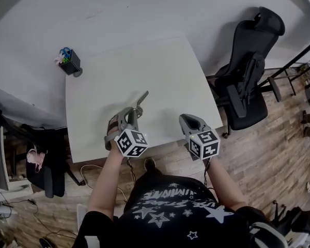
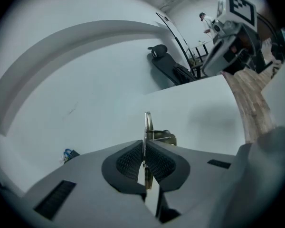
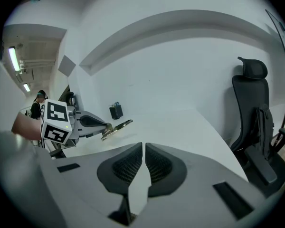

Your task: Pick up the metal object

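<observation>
**A:** Here is the wide white rectangular table (image 1: 160, 71), with a black high-backed office chair (image 1: 250, 71) off its right side. Over the near edge hang the two grey hand-held claws.

**B:** The left gripper (image 1: 136, 109) has the job. Its ribbed pads are pinched on a thin, flat, silvery-brass metal piece (image 1: 142, 98). The right gripper (image 1: 185, 119) sits beside it with its jaws pressed almost together on nothing.

**A:** So where does that leave the task?

**B:** The grasp looks made. From the right gripper view the metal piece (image 3: 118, 126) sticks out past the left claw's tips with its shadow on the table below, so it seems clear of the surface. I'd call this the lift stage, close to done.

**A:** And the next move?

**B:** A steady carry upward with the pinch kept firm. Only an edge is clamped, so a loose squeeze could let it swivel or slide out.

**A:** Far corner, a small black cup (image 1: 70, 63) with something blue in it, well apart from the action. And the prize itself?

**B:** In the left gripper view it stands edge-on (image 2: 147, 125), a slim blade rising from between the pads (image 2: 133, 161), with a folded, bracket-like bit to its right. It could be a hinge, though I can't say for sure.
</observation>
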